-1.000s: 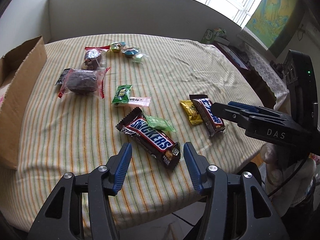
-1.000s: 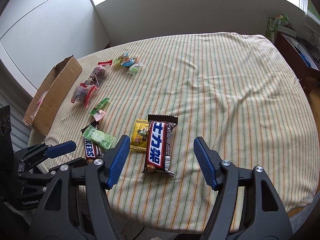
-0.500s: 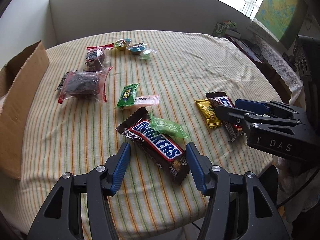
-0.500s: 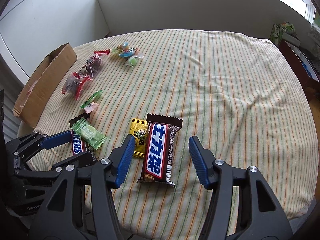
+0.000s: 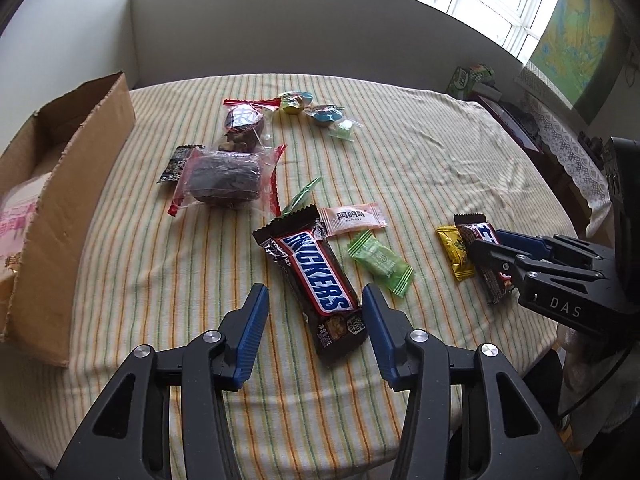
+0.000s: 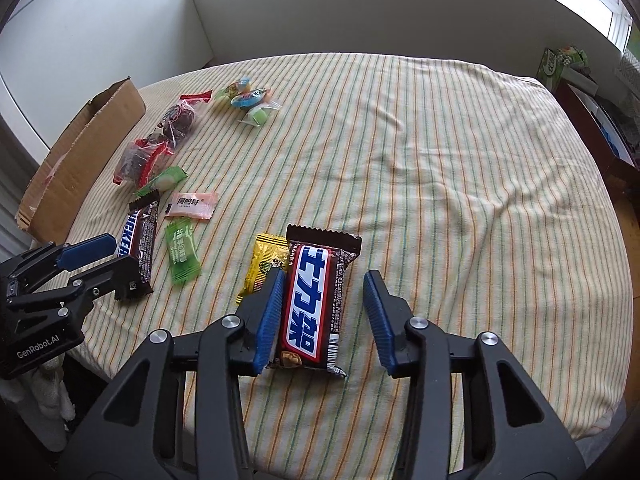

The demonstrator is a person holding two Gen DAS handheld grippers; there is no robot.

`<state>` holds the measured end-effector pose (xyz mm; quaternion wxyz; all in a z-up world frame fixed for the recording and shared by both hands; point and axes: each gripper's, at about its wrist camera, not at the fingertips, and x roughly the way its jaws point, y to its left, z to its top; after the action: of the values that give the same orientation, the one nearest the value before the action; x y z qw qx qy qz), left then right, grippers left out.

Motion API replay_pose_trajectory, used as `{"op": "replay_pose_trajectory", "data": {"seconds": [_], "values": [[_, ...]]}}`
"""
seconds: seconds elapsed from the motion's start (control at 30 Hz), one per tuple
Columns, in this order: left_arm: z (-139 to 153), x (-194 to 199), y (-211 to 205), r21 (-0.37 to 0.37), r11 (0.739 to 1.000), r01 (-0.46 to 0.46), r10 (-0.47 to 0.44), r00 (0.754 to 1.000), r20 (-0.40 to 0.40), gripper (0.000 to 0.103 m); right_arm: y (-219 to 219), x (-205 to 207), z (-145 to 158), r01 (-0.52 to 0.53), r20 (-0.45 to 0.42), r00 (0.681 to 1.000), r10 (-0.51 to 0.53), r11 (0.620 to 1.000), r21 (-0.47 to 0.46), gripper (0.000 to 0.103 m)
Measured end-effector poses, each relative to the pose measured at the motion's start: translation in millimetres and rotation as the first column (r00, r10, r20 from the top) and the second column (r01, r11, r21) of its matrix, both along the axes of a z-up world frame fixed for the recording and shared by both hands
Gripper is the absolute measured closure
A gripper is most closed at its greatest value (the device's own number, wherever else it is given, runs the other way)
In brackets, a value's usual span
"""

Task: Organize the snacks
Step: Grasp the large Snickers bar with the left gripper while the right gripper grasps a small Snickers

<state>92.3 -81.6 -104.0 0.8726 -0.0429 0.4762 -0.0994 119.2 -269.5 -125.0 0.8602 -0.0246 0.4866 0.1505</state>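
Note:
A Snickers bar [image 5: 316, 280] lies on the striped tablecloth [image 5: 400, 168] between the fingers of my left gripper [image 5: 312, 328]. Its jaws are closing; the right pad is at the wrapper's edge and the left pad stands clear of it. A second Snickers bar with Chinese lettering [image 6: 314, 304] lies between the fingers of my right gripper [image 6: 324, 316]. Those jaws are closing too: the left pad touches the wrapper, while a gap remains at the right pad. Each gripper also shows in the other's view, the right gripper [image 5: 500, 256] and the left gripper [image 6: 108, 264].
An open cardboard box [image 5: 72, 184] stands at the table's left edge. A yellow packet [image 6: 266, 264], a green candy [image 6: 182, 252] and a pink packet [image 6: 192, 204] lie between the two bars. Wrapped brown cakes [image 5: 224, 180] and small candies [image 5: 320, 114] lie farther back.
Both pairs of jaws have narrowed around their bars. My left gripper has moved forward so the Snickers bar lies between its fingers. The right gripper's left pad has reached its bar.

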Motion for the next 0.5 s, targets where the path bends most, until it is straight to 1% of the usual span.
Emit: {"op": "replay_pose_trajectory", "data": {"seconds": [0.07, 0.27, 0.33, 0.37, 0.4, 0.43, 0.47, 0.5], "values": [[-1, 3, -2, 0.008, 1.000, -0.001, 0.001, 1.000, 0.000, 0.050, 0, 0, 0, 0.000, 0.000, 1.000, 0.000, 1.000, -0.002, 0.060], [-8, 14, -7, 0.051, 0.999, 0.000, 0.000, 1.000, -0.010, 0.050, 0, 0, 0, -0.001, 0.001, 1.000, 0.001, 1.000, -0.009, 0.060], [-9, 13, -8, 0.052, 0.999, 0.013, -0.012, 1.000, -0.007, 0.057, -1, 0, 0, 0.000, 0.000, 1.000, 0.000, 1.000, -0.009, 0.060], [-9, 13, -7, 0.053, 0.998, 0.018, -0.017, 1.000, -0.005, 0.063, -1, 0, 0, -0.001, -0.001, 1.000, 0.001, 1.000, -0.010, 0.060], [-9, 13, -6, 0.053, 0.998, 0.019, -0.019, 1.000, -0.003, 0.067, -1, -1, 0, -0.001, -0.001, 1.000, 0.001, 1.000, -0.010, 0.063], [-9, 12, -5, 0.054, 0.998, 0.022, -0.022, 1.000, -0.001, 0.068, -1, -1, 0, -0.003, -0.003, 1.000, 0.003, 1.000, -0.006, 0.066], [-9, 11, -3, 0.052, 0.998, 0.027, -0.027, 1.000, 0.001, 0.069, -1, -2, -1, -0.006, -0.007, 1.000, 0.006, 1.000, -0.003, 0.072], [-9, 10, -1, 0.050, 0.998, 0.027, -0.028, 1.000, 0.003, 0.070, 0, -3, -1, -0.005, -0.003, 1.000, 0.004, 1.000, -0.008, 0.072]]}}
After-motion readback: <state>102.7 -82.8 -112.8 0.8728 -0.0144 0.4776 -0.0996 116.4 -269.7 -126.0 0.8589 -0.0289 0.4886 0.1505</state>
